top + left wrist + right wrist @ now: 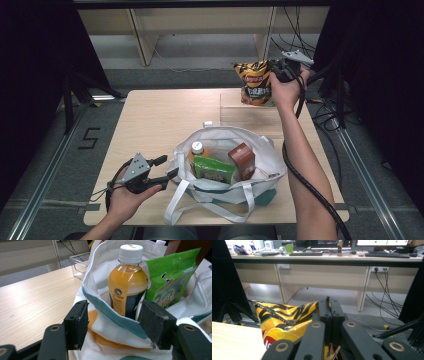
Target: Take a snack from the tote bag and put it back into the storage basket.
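Note:
A white tote bag stands open at the table's near middle, holding an orange juice bottle, a green snack pack and a brown carton. My left gripper is at the bag's left rim, open. In the left gripper view my left gripper straddles the teal-lined rim, with the bottle and green pack just behind. My right gripper holds a yellow-and-black chips bag up at the far right. In the right gripper view my right gripper pinches the chips bag's top edge.
A clear plastic tray lies on the wooden table at the back right, under the hanging chips bag. The tote's white straps trail toward the front edge. Desk legs and cables stand on the floor beyond the table.

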Demonstrator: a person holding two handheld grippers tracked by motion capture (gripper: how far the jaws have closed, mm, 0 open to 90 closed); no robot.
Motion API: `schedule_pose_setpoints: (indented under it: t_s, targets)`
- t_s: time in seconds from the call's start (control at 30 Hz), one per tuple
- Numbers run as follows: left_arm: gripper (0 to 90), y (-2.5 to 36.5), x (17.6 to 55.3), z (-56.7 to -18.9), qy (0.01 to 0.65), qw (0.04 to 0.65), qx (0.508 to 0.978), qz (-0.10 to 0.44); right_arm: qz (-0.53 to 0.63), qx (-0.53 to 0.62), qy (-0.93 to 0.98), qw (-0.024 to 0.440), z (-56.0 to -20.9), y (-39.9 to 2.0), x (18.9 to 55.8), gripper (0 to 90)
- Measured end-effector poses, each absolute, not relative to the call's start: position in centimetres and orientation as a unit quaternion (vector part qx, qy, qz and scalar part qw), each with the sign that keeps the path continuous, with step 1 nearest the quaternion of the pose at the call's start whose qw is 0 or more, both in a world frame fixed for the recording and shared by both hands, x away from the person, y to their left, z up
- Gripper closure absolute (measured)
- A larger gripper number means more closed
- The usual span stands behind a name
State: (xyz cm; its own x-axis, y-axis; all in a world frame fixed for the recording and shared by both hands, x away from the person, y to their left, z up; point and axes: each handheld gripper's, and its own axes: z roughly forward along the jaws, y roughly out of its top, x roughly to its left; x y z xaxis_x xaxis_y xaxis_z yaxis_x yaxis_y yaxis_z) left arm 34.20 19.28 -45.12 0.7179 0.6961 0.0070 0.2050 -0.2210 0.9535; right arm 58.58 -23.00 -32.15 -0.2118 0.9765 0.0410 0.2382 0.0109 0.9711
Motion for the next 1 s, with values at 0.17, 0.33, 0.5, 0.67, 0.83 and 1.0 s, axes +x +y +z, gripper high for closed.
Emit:
schedule_pose_setpoints:
  t_s: [0.17,0.33,0.5,0.67,0.83,1.0]
  targets:
    - [38.8,19.2,34.2,-45.1,0.299,0.551,0.747,0.224,0.494,0.513,0.602,0.362,-32.8,-23.0,58.9,90.0]
    - [38.8,19.3,34.2,-45.1,0.300,0.546,0.749,0.225,0.491,0.515,0.603,0.360,-33.3,-23.2,59.2,90.0]
    - [38.8,19.3,34.2,-45.1,0.300,0.547,0.748,0.225,0.486,0.520,0.605,0.358,-33.7,-23.4,59.5,90.0]
    - [38.8,19.3,34.2,-45.1,0.299,0.551,0.746,0.224,0.483,0.522,0.605,0.359,-34.2,-23.7,59.8,90.0]
    - [38.8,19.3,34.2,-45.1,0.301,0.547,0.748,0.225,0.482,0.523,0.606,0.356,-34.5,-24.0,60.0,90.0]
    - [38.8,19.3,34.2,-45.2,0.300,0.551,0.746,0.223,0.481,0.526,0.607,0.351,-34.7,-23.9,60.3,90.0]
